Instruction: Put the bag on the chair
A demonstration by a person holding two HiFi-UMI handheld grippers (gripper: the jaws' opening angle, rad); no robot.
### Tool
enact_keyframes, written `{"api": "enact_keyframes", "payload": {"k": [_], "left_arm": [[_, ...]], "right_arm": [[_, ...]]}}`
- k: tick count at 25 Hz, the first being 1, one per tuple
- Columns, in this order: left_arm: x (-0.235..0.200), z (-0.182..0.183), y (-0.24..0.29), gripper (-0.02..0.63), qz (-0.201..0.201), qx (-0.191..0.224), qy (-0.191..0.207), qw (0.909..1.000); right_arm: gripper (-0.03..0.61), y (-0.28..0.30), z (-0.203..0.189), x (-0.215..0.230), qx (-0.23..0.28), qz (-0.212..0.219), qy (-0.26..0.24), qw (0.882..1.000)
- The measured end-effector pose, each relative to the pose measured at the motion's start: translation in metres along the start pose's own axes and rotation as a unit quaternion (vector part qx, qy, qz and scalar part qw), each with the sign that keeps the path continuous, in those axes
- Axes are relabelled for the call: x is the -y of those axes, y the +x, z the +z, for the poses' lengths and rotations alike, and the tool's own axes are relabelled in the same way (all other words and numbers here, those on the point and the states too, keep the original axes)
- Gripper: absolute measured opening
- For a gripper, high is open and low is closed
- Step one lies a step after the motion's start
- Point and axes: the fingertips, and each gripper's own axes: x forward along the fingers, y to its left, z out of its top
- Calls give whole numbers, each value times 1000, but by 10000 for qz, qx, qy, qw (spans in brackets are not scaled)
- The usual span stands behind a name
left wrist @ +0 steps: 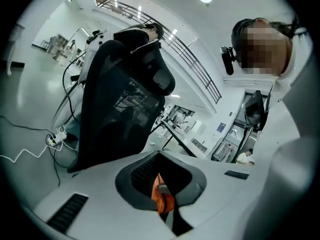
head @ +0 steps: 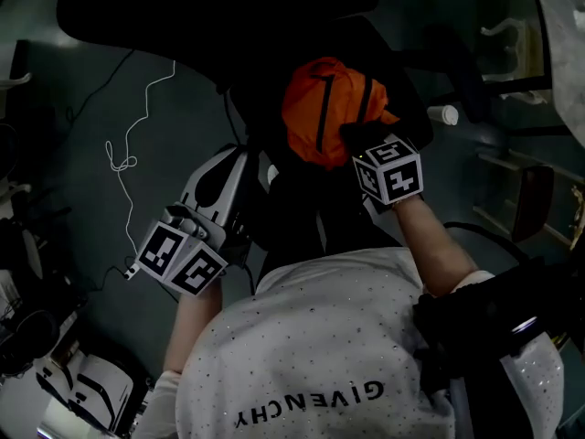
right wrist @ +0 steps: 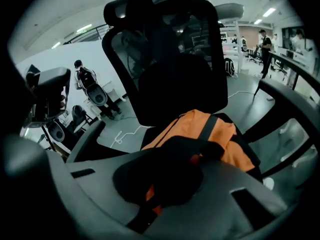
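Note:
An orange bag (head: 320, 108) with black straps lies on the seat of a black office chair (head: 210, 7). My right gripper (head: 366, 140) reaches onto the bag's near right side. In the right gripper view the gripper (right wrist: 165, 179) is shut on a black strap of the bag (right wrist: 200, 129), with the chair's mesh back (right wrist: 170, 64) behind it. My left gripper (head: 236, 174) hovers beside the chair's left side. In its own view its jaws (left wrist: 162, 196) stand together with nothing held, tilted up at the chair back (left wrist: 125, 109).
A white cable (head: 128, 154) trails over the grey floor left of the chair. A small white cup (head: 443, 114) lies on the floor to the right, near dark furniture legs (head: 512, 80). Chair armrests (right wrist: 290, 104) flank the seat. People stand far off (right wrist: 85, 79).

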Motion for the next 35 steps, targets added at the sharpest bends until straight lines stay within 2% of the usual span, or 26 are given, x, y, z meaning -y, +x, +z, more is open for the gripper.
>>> {"api": "enact_keyframes", "payload": {"k": [5,15,24,31,35], "left_arm": [[32,-22,21,0,100,16,-269,9996],[86,-65,66,0,449,-252,-331,9981],[90,-74,86,0,761,-365,-342,9958],[90,-94,90,0,862,-526,-442,9939],[82,-101,85,0,928,-651,-519,9922]], "right_arm": [[3,-9,0,22,194,533,458,9973],[3,-18,-44,68,-62,746,361,9965],[3,-7,-71,92,-278,1134,423,9923],[3,16,-99,110,-755,1002,340,9915],[3,30,-105,108,-897,1127,434,9886]]}}
